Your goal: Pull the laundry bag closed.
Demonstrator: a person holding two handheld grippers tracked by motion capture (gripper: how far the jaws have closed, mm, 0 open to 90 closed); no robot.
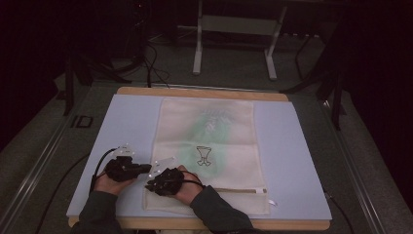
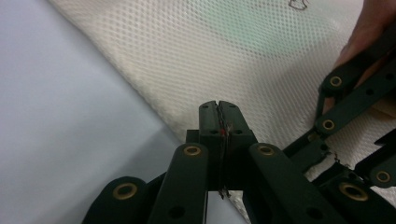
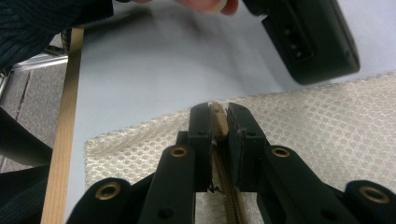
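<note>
Mesh laundry bag (image 1: 209, 146), light, limp and snag-prone, lying flat on the bench (image 1: 126, 126); right tongs (image 3: 218, 112) pinching its zip end, left tongs (image 2: 219, 106) pressing together at the near-left edge.

Cream mesh bag (image 1: 209, 146), lavender mat (image 1: 126, 126)

Dark ribbed sleeves (image 1: 216, 209) cover both forearms, and the black linkage grippers (image 2: 218, 108) carry brass-ringed rivets and trailing black cables (image 1: 97, 168).
</note>
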